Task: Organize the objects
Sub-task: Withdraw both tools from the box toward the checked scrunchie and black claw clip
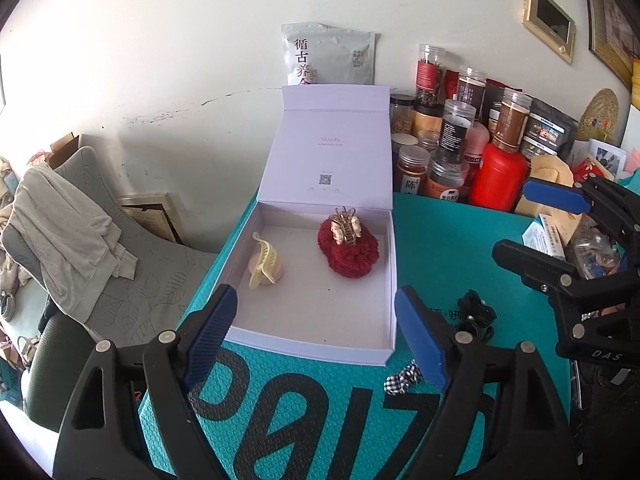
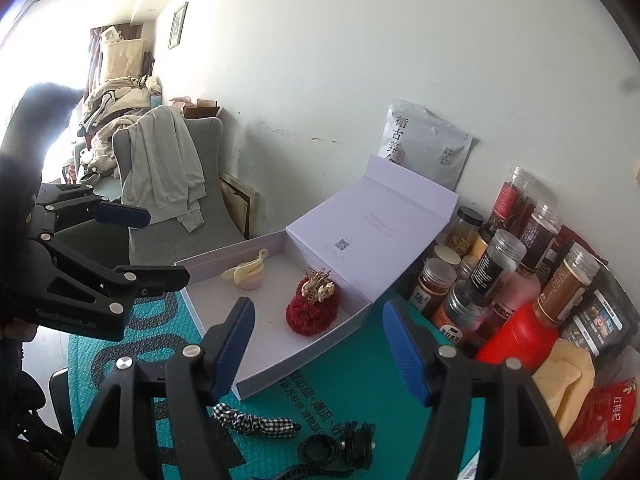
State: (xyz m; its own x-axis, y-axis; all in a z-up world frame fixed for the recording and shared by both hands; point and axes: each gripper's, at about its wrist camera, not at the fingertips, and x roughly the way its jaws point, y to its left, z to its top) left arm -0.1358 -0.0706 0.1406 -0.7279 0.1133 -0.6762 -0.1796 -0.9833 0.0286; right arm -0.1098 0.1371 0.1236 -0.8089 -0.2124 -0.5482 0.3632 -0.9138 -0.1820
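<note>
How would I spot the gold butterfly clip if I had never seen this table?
Find the open white box on the teal mat. Inside it, on the side nearer the jars, lies a fluffy red scrunchie; the gold butterfly clip sits on top of it. The box's other clip is plain pale yellow, on a pink pad.

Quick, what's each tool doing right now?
Left tool: open, holding nothing.
Right tool: open, holding nothing.
</note>
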